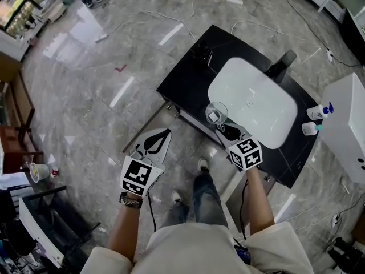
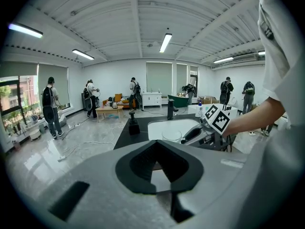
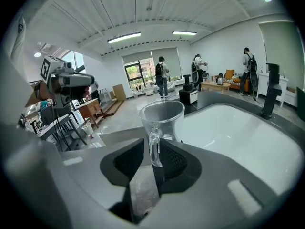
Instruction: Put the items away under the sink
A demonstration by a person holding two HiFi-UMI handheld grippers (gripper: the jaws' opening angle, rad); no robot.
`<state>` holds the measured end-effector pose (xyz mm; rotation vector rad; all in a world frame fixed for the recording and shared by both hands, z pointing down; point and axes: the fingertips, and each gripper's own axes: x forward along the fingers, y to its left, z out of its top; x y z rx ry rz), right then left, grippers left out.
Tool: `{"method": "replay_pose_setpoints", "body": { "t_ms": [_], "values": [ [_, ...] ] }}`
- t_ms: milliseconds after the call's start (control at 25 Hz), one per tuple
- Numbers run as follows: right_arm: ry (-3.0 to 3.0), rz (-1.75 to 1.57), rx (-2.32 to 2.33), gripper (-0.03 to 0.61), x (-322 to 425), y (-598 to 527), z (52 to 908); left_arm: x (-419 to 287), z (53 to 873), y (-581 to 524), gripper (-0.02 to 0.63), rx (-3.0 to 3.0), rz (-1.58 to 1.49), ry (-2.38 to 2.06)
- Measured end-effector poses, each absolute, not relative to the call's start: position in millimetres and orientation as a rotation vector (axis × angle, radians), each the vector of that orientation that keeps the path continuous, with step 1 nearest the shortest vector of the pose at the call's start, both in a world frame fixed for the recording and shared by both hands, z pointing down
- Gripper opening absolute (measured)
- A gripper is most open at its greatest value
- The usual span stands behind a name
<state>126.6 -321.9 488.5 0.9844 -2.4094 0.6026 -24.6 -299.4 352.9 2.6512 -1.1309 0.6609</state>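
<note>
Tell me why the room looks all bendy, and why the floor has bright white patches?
Left gripper view: the wide-angle lens curves the ceiling beams and leaves dark corners. Head view: the polished floor mirrors bright light as white glare. Right gripper view: the glass mug is see-through, so the room shows through it.

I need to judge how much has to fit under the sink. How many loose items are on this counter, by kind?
Clear glass mug: 1
White bottles: 2
Black pump dispenser: 1
Total: 4
</note>
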Motion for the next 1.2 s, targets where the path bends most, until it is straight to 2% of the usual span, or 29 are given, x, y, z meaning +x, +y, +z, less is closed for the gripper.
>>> {"method": "replay_pose_setpoints", "body": {
  "t_ms": [120,280,800,1200],
  "values": [
    [-2.412,0.602,0.979,0.106,124.3,-323.8,488.7,-26.7,353.1,-298.1,-0.002,2.646,0.662,-1.135],
    [-2.435,0.598,0.951,0.057,122.0,-323.5,489.8,-28.0,354.4,-296.7,-0.002,2.641,0.665,-1.137],
    [-2.648,0.630,0.658,0.041,105.9,-316.4,488.1,-27.1,362.3,-297.3,-0.002,2.623,0.672,-1.132],
    [-2.683,0.621,0.621,0.032,99.8,-317.8,483.7,-28.8,363.3,-297.6,-0.002,2.604,0.629,-1.142]
  ]
}}
